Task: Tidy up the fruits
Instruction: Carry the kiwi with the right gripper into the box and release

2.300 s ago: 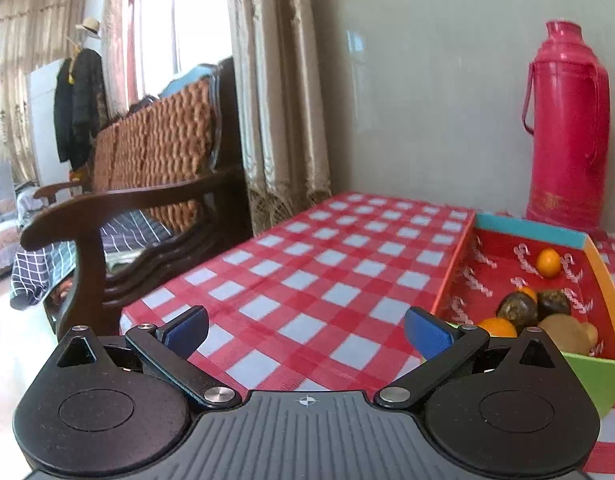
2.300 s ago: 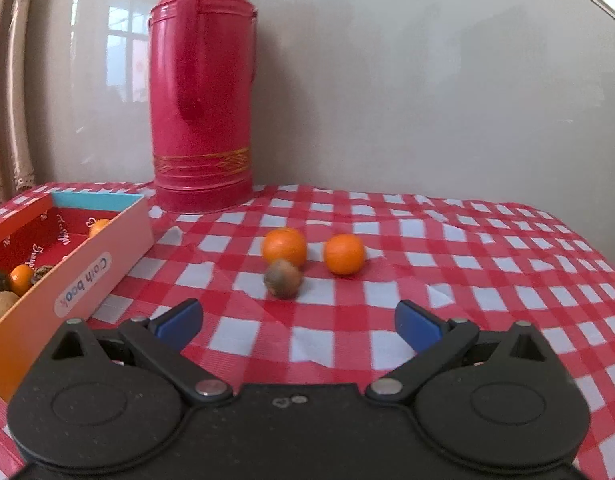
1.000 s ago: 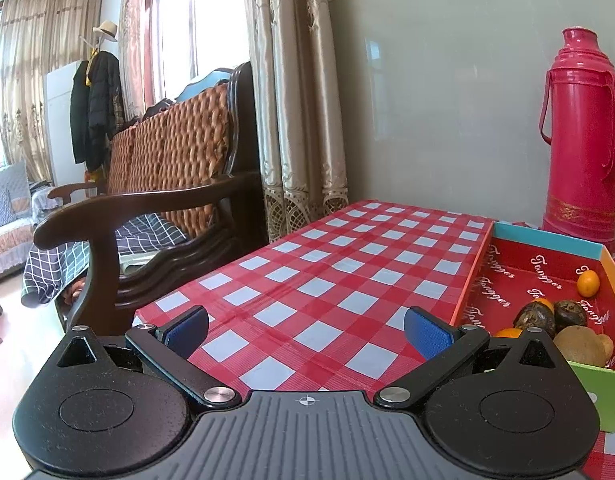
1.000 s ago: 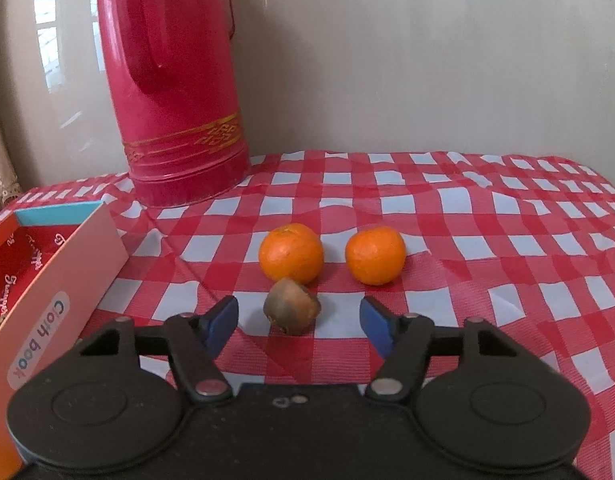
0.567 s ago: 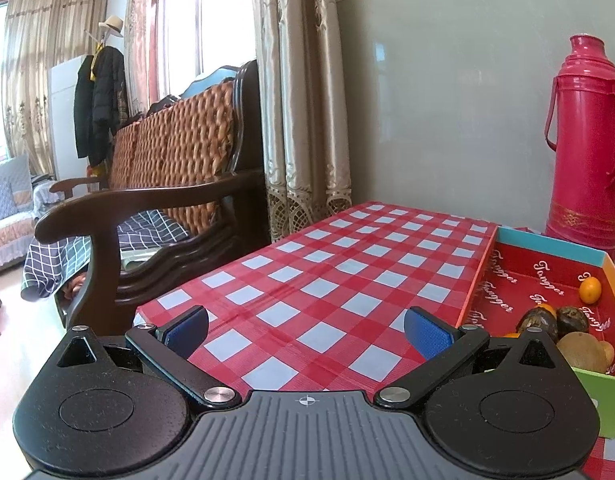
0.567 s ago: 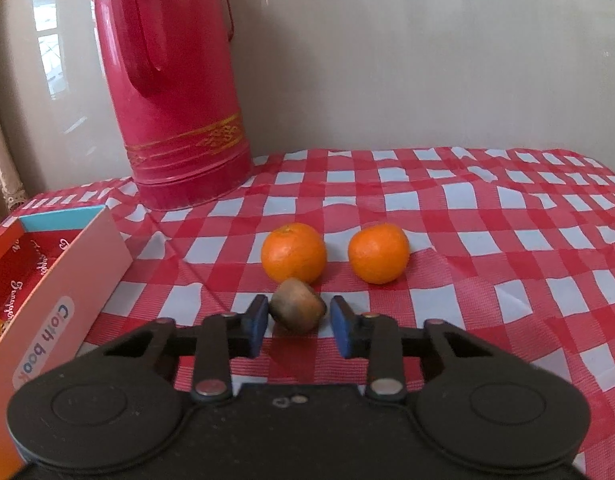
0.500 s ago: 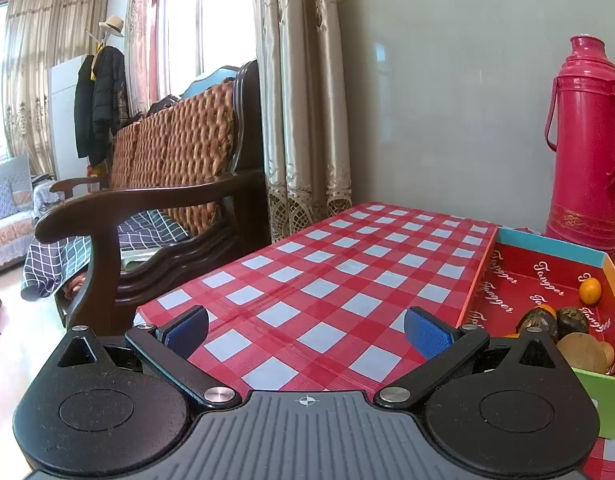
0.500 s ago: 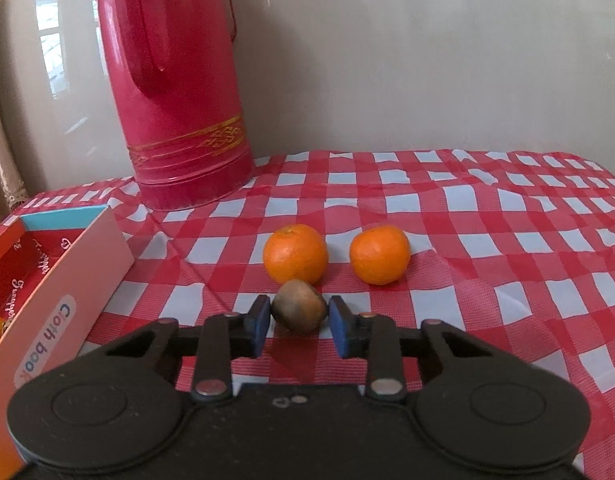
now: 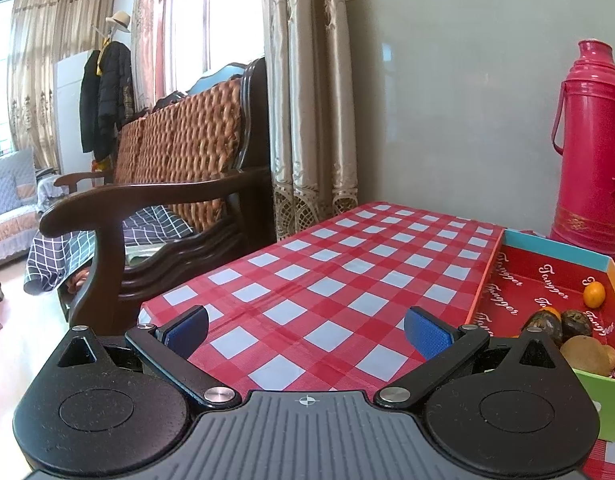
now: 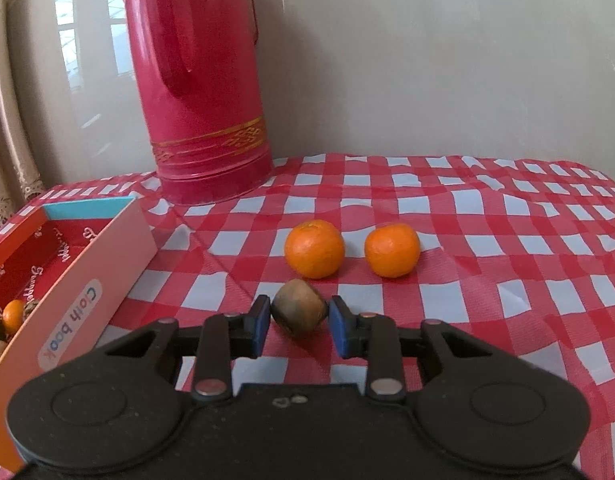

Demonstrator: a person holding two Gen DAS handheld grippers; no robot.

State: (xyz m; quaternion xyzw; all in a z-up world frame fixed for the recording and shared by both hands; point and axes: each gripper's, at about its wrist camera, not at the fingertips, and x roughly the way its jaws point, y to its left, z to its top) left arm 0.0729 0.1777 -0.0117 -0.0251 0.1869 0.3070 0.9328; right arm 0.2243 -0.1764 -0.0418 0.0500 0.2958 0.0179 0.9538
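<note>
Low centre, the right tool (image 10: 299,322) pinches a matte, rounded brown fruit (image 10: 298,313) between blue pads; the left tool (image 9: 307,330) gapes wide, empty, above glossy checked tabletop (image 9: 347,264).

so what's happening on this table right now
A person is sorting fruit into a red box with two handheld claws. The right claw is shut on a small brown fruit on the checked tablecloth; two oranges wait just behind it. The left claw is open and empty.

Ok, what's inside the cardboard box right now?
In the box: one small orange, two dark fruits, and a brown kiwi. The gripper body hides its near corner.
</note>
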